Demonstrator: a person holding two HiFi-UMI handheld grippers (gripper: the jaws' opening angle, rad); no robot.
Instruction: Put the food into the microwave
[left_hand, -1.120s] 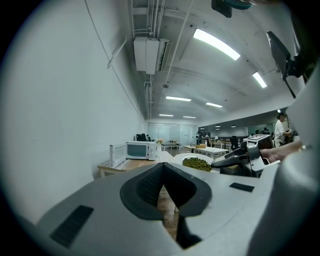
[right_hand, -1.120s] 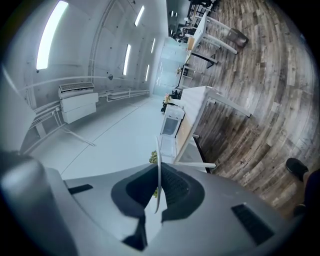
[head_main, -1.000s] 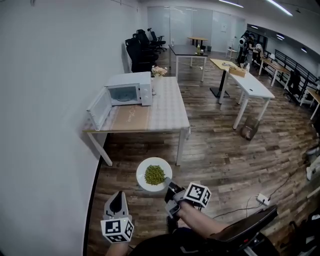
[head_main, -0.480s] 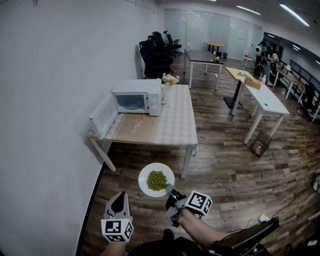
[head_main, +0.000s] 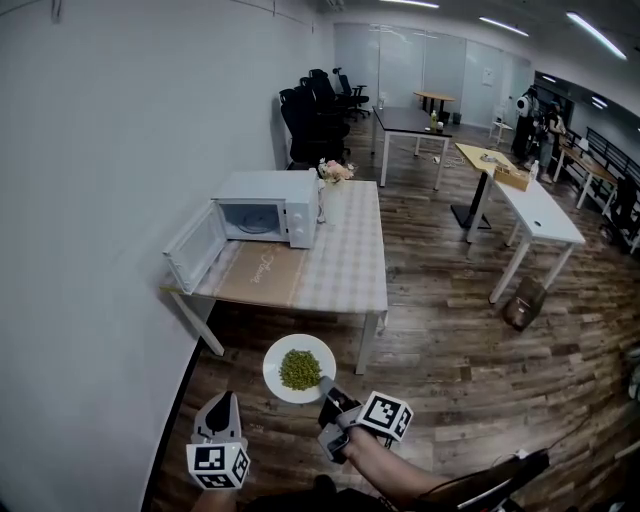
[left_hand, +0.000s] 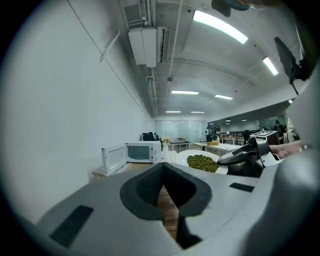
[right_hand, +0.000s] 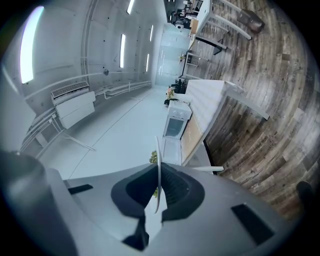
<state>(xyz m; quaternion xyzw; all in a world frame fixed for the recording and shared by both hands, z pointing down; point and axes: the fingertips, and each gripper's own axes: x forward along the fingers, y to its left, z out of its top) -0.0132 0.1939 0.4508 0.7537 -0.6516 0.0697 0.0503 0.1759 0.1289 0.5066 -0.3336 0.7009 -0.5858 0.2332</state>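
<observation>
One tool holds plate level.

Bright, even light from ceiling strips; sharp frames, fisheye-bent edges.

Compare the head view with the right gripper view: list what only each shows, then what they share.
Head view only: the left gripper, black office chairs, and the whole top of the round white plate under its green peas.
Right gripper view only: that plate's rim edge-on, pinched between the jaws, plus a white air-conditioning unit overhead.
Both: the right gripper, the white microwave with its door open on the long table, and the wood-plank floor.
</observation>
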